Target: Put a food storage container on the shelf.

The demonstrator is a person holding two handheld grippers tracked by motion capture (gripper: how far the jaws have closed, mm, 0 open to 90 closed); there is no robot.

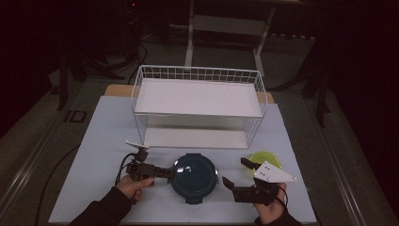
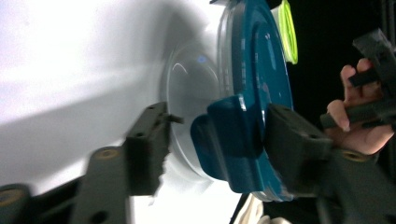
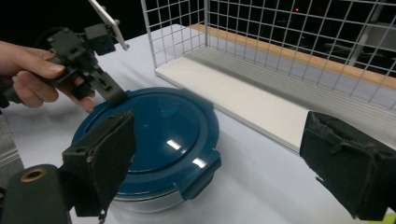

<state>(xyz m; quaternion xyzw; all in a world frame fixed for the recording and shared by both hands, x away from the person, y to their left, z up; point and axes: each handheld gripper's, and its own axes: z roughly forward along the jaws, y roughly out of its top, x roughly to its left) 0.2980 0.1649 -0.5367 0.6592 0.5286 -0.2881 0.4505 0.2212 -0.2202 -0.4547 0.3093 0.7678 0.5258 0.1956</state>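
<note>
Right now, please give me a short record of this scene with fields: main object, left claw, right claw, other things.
main object: round container with blue lid, on the table in front of the rack
left claw: its jaws straddle a blue lid clasp, one over the lid, one beside the clear bowl
right claw: open, holding nothing, right of the container
other things: white wire rack with two shelves; green lid near the right claw

Two black jaws of the right gripper [image 3: 219, 168] stand wide apart over a round dark-blue lidded container [image 3: 154, 144] on the white table [image 3: 261, 186]. The left gripper [image 3: 109, 91] touches its lid's far edge. A white wire rack [image 3: 261, 51] stands behind.
</note>
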